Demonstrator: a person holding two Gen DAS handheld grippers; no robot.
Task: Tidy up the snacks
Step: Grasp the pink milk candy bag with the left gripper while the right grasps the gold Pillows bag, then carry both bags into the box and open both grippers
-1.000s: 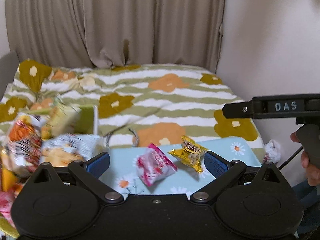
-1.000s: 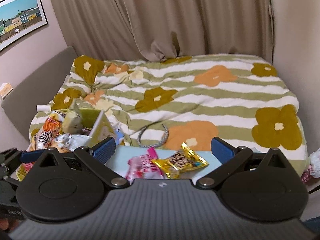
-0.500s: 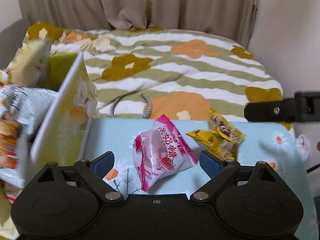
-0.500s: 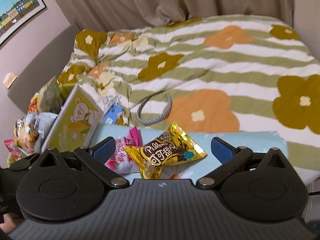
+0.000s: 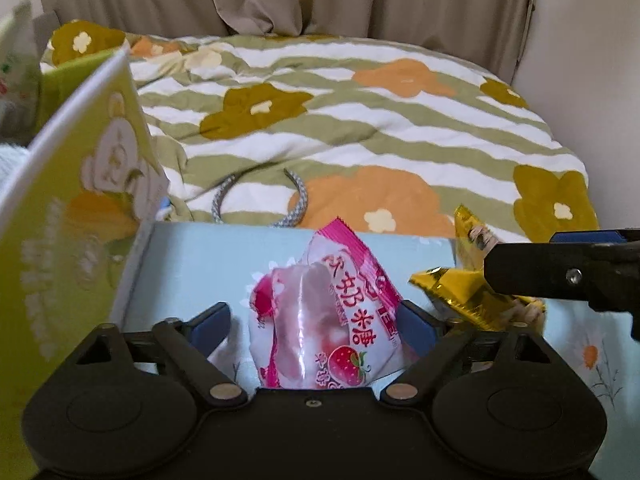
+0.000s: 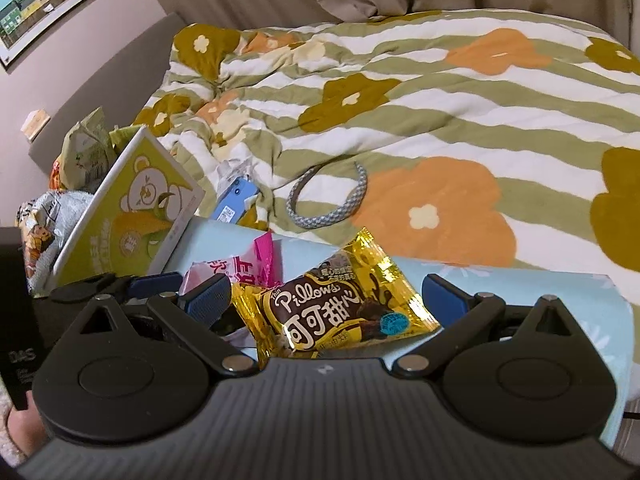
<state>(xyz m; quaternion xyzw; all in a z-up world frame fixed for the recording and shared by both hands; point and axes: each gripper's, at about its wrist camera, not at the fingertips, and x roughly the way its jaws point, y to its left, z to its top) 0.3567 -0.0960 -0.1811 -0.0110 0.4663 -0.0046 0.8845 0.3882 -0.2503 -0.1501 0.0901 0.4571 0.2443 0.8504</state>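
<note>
A pink strawberry candy packet [image 5: 332, 316] lies on the light blue table [image 5: 208, 256] between the fingers of my open left gripper [image 5: 316, 320]. A gold "Pillows" cocoa snack packet [image 6: 340, 304] lies between the fingers of my open right gripper [image 6: 332, 300]. The gold packet [image 5: 460, 288] also shows in the left wrist view, with my right gripper's finger [image 5: 560, 276] over it. The pink packet [image 6: 248, 268] shows left of the gold one in the right wrist view. Neither packet is gripped.
A green bear-print box [image 6: 132, 208] full of snack bags [image 6: 44, 220] stands at the table's left edge. Behind the table is a bed with a flowered quilt [image 6: 440, 100], a grey headband [image 6: 332, 200] and a blue phone [image 6: 236, 200].
Both grippers have moved forward and down. The pink packet now lies between the left fingers and the gold packet between the right fingers. Both stay open.
</note>
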